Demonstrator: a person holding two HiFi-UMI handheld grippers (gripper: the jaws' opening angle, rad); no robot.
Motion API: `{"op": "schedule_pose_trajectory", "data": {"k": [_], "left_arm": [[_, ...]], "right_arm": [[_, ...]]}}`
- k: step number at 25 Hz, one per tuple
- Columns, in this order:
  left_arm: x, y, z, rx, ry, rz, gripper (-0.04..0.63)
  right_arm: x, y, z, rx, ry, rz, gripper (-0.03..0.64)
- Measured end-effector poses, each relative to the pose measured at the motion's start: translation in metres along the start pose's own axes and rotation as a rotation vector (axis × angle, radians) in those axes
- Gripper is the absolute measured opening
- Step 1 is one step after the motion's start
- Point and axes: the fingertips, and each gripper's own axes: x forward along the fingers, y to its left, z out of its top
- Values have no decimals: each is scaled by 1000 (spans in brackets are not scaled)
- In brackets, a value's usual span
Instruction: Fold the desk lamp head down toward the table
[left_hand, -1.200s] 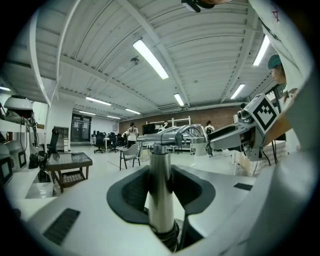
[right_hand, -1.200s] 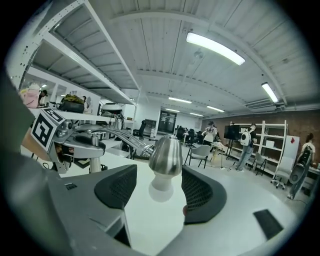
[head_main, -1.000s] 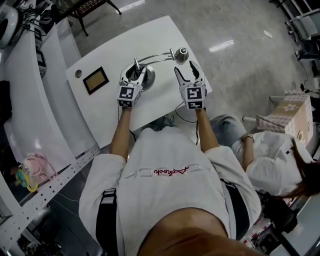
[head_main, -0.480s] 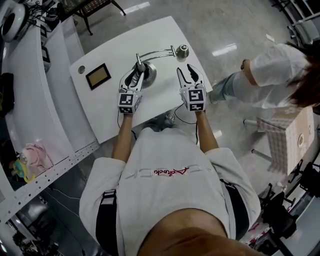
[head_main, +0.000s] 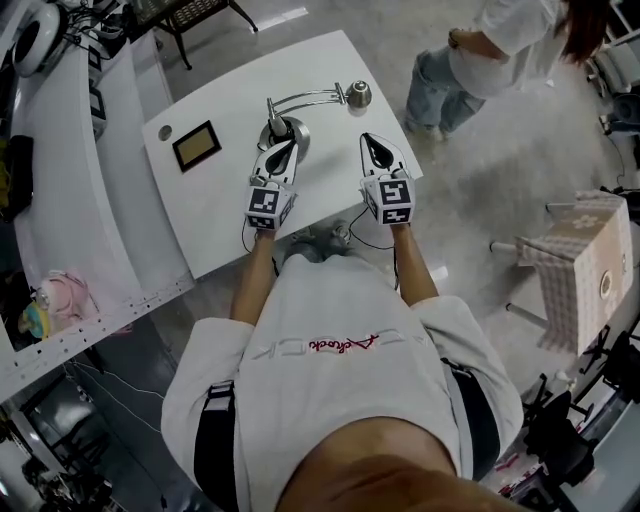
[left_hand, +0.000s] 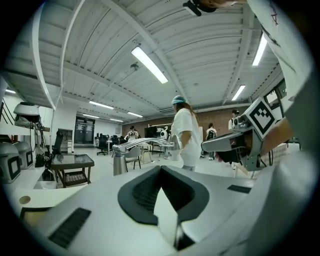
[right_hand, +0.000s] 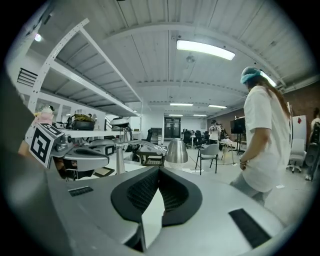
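Head view, looking steeply down on a white table (head_main: 215, 215). A chrome desk lamp (head_main: 300, 100) stands toward the far side, w/ its round base (head_main: 283, 131) on the left. Its curved arm runs right to the lamp head (head_main: 358, 95) near the far right edge.

The left gripper (head_main: 287, 147) sits just near of the base, jaws pressed together w/ nothing between them. The right gripper (head_main: 374, 143) is near of the lamp head and apart from it, jaws likewise closed & empty.

From the right gripper view the arm looks almost level and the head low; can't tell if it touches the table.

To do the fold well, prob. open the jaws first. Then steady the base w/ the left gripper and grip the arm beside the head w/ the right. Press down slowly so the base doesn't tip.
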Motion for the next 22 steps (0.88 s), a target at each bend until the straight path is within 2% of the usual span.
{"op": "schedule_pose_trajectory", "data": {"k": [10,22], "left_arm": [[-20,-33,13,13,-36,-65,26],[-88,-58,8,23,-44,-110,26]], "right_arm": [[-33,26,12,-4,-32,-30,28],[-94,88,0,9,-27,-77,26]]}}
